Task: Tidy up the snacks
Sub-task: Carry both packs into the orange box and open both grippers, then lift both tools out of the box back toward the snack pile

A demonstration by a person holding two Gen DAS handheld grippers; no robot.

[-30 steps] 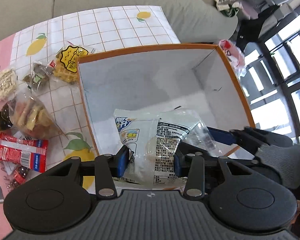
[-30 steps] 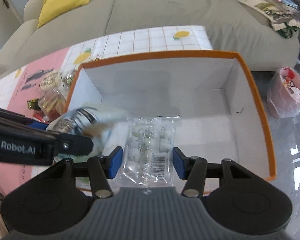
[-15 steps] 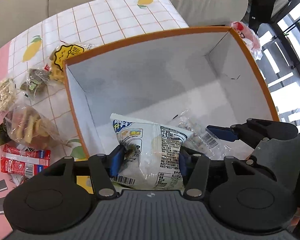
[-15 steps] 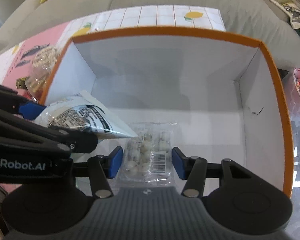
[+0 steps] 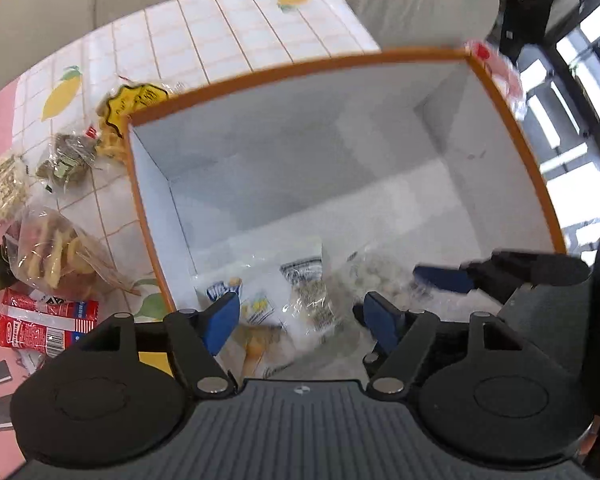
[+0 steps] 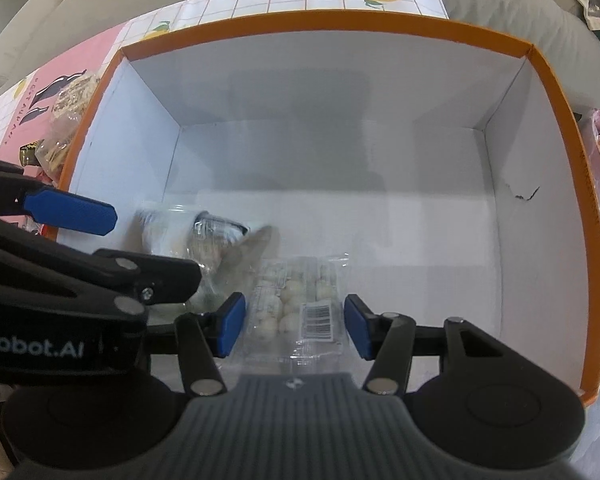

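Observation:
A white box with an orange rim point(image 5: 300, 66) point(image 6: 340, 20) fills both views. My left gripper point(image 5: 300, 312) hangs over its near left corner, its jaws opening and wide apart. The white printed snack bag point(image 5: 268, 300) point(image 6: 216, 236) lies blurred on the box floor below them, free of the pads. My right gripper point(image 6: 294, 320) is low inside the box, shut on a clear pack of small white balls point(image 6: 292, 300) point(image 5: 380, 276), which sits close to the floor beside the white bag. One blue left finger point(image 6: 72, 208) crosses the right wrist view.
Several snacks lie on the lemon-print cloth left of the box: a red packet point(image 5: 40, 324), a clear bag of biscuits point(image 5: 56, 252), a yellow-labelled waffle pack point(image 5: 132, 100), a dark green pack point(image 5: 66, 160). A grey sofa point(image 5: 100, 0) stands behind. The box's far and right floor is bare.
The left jaws spread and the white bag dropped from them onto the box floor. The right gripper sank deeper into the box, the clear pack still between its pads.

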